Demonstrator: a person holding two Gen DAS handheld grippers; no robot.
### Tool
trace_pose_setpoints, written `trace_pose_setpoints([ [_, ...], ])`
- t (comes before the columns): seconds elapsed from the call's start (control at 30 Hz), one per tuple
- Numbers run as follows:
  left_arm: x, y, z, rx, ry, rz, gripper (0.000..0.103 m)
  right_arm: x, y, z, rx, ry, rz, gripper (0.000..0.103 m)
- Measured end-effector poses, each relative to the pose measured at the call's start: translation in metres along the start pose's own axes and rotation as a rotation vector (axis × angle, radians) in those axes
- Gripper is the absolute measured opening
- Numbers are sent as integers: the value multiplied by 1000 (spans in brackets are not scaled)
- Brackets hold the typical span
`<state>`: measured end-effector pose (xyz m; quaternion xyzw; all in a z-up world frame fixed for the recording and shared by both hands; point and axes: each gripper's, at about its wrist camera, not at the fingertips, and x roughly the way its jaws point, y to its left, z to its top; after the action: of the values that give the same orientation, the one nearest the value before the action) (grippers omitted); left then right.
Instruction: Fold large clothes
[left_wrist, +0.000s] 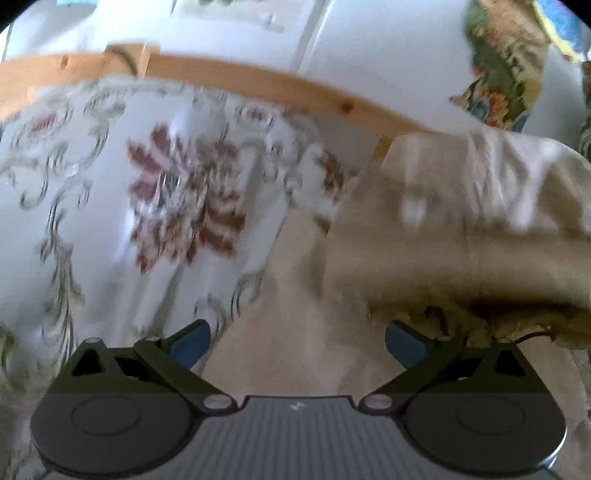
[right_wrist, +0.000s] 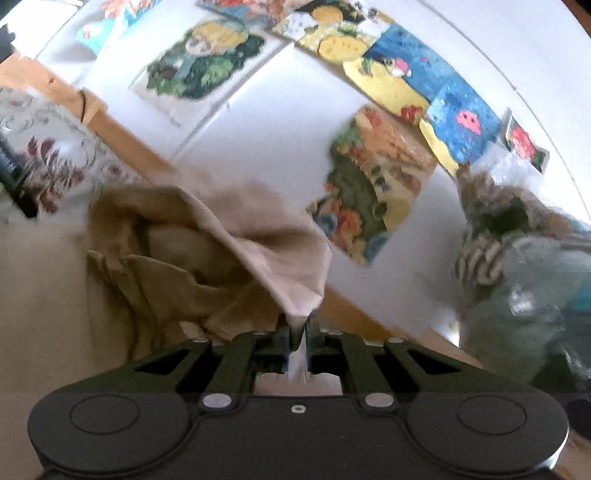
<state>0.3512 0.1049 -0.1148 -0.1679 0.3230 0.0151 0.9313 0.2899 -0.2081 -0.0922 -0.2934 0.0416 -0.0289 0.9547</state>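
Note:
A beige garment (left_wrist: 424, 251) lies on a floral bedspread (left_wrist: 110, 184). My left gripper (left_wrist: 297, 343) is open, just above the flat beige cloth, with a raised fold of the garment to its right. In the right wrist view my right gripper (right_wrist: 297, 332) is shut on an edge of the beige garment (right_wrist: 258, 240) and holds it lifted, so the cloth hangs bunched to the left of the fingers. Both views are motion-blurred.
A wooden bed rail (left_wrist: 258, 81) runs along the far side, also in the right wrist view (right_wrist: 122, 136). Behind it is a white wall with colourful drawings (right_wrist: 376, 181). A pile of striped and greenish clothes (right_wrist: 517, 258) sits at the right.

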Motion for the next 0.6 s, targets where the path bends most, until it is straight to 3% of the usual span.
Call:
trace_pose_setpoints([
  [0.13,-10,10,-12,-37,145,-109,102,14,-8,-12,100,124,-11,9],
  [0.27,-16,22,-18,-106,257,-186,102,31,-8,-37,183,288,41,17],
  [0.33,-17,27,-15,-158,255,-217,102,37,-11,-48,205,365,71,25],
  [0.5,-9,34,-7,-197,177,-224,102,40,-34,-60,321,524,131,69],
  [0.6,3,29,-4,-189,129,-205,96,37,-55,-58,480,575,183,72],
])
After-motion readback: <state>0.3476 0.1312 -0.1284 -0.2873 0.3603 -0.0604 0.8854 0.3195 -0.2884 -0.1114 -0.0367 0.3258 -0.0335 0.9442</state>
